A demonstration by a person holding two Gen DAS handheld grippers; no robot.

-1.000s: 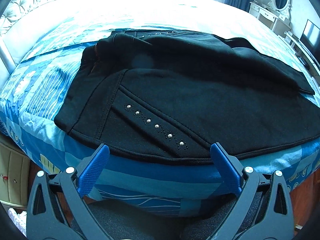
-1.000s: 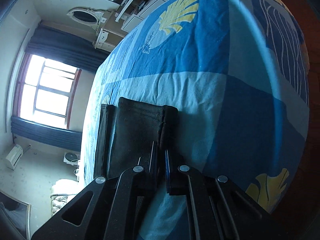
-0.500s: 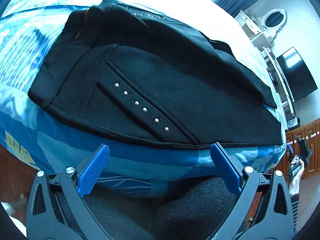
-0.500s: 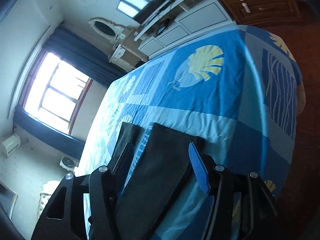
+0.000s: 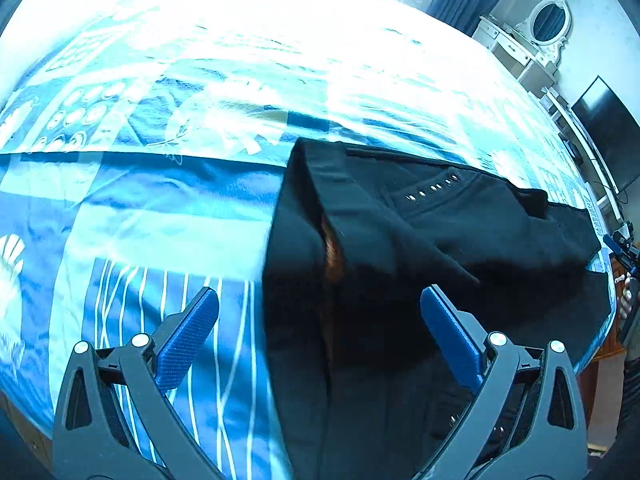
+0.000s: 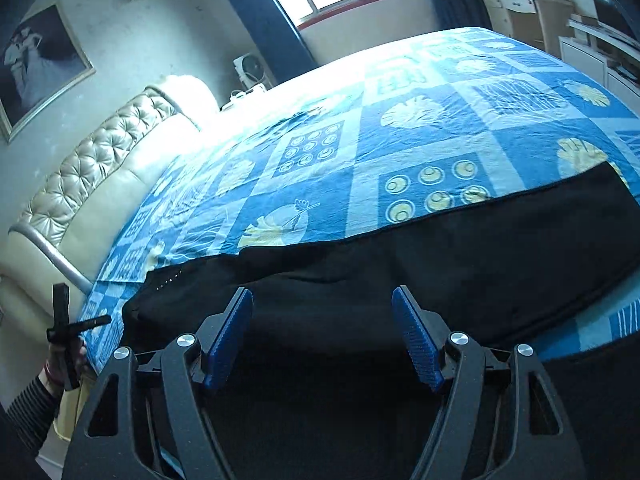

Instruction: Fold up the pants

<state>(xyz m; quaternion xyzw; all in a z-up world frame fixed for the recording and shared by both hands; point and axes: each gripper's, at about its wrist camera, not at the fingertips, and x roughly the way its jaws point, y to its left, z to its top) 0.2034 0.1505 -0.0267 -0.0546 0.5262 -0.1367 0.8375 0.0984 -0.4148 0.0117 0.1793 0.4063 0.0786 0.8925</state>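
Here, pants [image 6: 440,272] at bedspread [image 6: 360,152] edge

The pants [image 5: 420,248] lie on the bed [image 5: 160,208] along its near edge (waistband toward the headboard [image 6: 100,168]).

pants [image 5: 460,232]: black matt cloth, soft weave, row of shiny metal studs [image 5: 432,190]
bedspread [image 6: 360,152]: printed blue cloth, matt, slightly creased
headboard [image 6: 100,160]: cream tufted leather-like, mild sheen
left claw [image 5: 320,324]: matt black plastic frame, blue ribbed pads, bright metal rivets
right claw [image 6: 322,332]: same build, blue pads finely textured
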